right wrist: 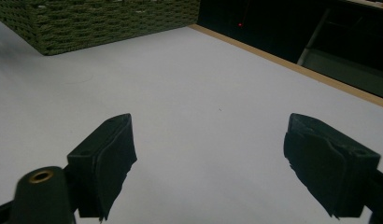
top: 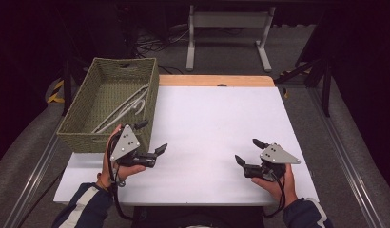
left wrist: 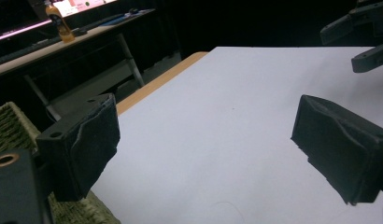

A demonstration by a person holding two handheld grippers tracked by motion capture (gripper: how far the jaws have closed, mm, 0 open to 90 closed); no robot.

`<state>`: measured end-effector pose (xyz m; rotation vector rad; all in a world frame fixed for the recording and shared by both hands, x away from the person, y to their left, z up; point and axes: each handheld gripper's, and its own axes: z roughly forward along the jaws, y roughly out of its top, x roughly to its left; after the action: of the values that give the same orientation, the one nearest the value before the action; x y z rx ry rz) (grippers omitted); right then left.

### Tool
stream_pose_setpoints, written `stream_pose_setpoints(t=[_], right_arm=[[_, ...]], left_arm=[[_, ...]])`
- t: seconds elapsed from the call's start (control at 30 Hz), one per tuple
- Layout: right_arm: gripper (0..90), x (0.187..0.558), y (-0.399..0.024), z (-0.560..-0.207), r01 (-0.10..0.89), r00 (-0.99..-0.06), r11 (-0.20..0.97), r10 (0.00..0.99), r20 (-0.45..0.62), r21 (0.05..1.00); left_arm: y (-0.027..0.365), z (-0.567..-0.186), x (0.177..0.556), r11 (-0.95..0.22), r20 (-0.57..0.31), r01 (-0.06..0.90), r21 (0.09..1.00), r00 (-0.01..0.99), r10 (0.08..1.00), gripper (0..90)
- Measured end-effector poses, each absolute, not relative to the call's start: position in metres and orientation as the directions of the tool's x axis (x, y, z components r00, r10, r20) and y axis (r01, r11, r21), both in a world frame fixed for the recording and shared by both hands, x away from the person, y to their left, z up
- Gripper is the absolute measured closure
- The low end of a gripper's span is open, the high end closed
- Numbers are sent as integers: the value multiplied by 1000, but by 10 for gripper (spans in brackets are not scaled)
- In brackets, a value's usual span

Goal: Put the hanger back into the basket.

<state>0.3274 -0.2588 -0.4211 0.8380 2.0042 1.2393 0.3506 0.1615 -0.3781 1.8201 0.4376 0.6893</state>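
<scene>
A green woven basket point(top: 107, 102) stands on the left part of the white table point(top: 212, 118). Several pale clothes hangers point(top: 128, 106) lie inside it. My left gripper point(top: 153, 137) hovers beside the basket's near right corner, open, with nothing between its jaws. In the left gripper view, the left gripper point(left wrist: 206, 149) spans bare white table, with the basket point(left wrist: 10, 122) at its left jaw. My right gripper point(top: 248, 151) is held over the table's near right part, open and empty. The right gripper view has the right gripper point(right wrist: 210, 163) over bare table, with the basket point(right wrist: 101, 18) far off.
A wooden strip point(top: 214, 80) runs along the table's far edge. Behind it stands a white metal frame point(top: 229, 33) on the floor. In the left gripper view, the right gripper point(left wrist: 362, 39) is at the top right and a desk with a bottle point(left wrist: 59, 23) stands beyond.
</scene>
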Motion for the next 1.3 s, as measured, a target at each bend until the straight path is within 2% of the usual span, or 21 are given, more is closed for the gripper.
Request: stream_pose_setpoints(t=[0.5,0.63,0.73,0.87,0.97,1.3], right_arm=[[164,320,-249,-426,175,-600,360,777,-191,916],[163,319,-246,-428,168,-600,369,774,-202,914],[162,318,-245,-429,164,-600,378,771,-212,911],[154,317,-244,-431,155,-593,387,772,-228,909],[144,317,-245,-432,154,-588,393,773,-236,907],[128,318,-251,-436,154,-571,395,784,-245,906]], left_arm=[[165,-405,331,-396,259,-24,918,793,551,73],[172,-416,331,-383,225,7,924,799,558,71],[175,-423,331,-413,245,14,910,787,566,62],[183,-437,333,-385,191,68,920,781,595,57],[187,-446,332,-402,193,90,911,769,609,52],[194,-454,332,-400,168,128,908,763,625,52]])
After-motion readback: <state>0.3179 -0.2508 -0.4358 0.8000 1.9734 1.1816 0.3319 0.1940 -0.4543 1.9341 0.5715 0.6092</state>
